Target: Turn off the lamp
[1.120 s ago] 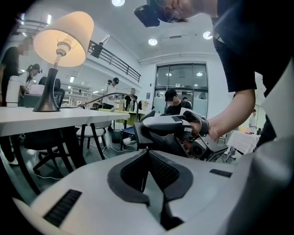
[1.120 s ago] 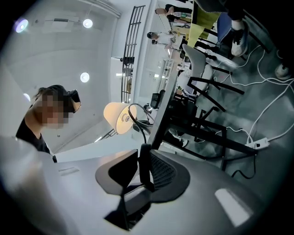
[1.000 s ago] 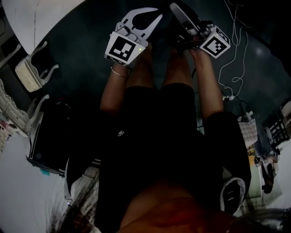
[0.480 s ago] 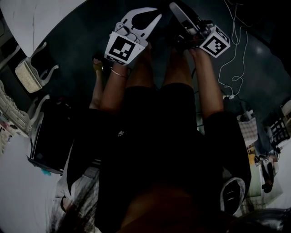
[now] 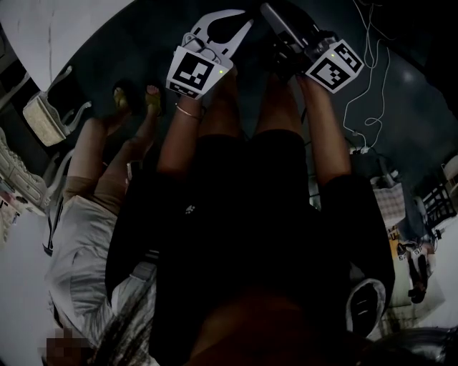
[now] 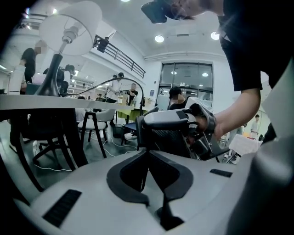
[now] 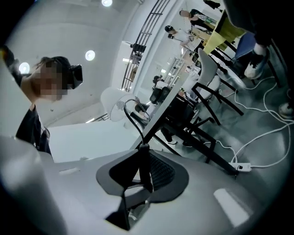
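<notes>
A white-shaded lamp on a black stem stands on the table at the left of the left gripper view. Its thin black cord arcs over to my two grippers. My right gripper has just been closing and is shut on the black inline switch of that cord. From the left gripper view it sits right in front of my left gripper. The left fingertips meet, seemingly on the same cord. The head view shows both grippers side by side, left and right, over dark floor.
Black-legged chairs stand under and beside the table. White cables and a power strip lie on the floor to the right. A second person stands close at my left. A light chair is further left.
A second person has stepped into the head view at the left, feet first, then legs and torso. The right gripper has rolled slightly. Both grippers stay where they were.
</notes>
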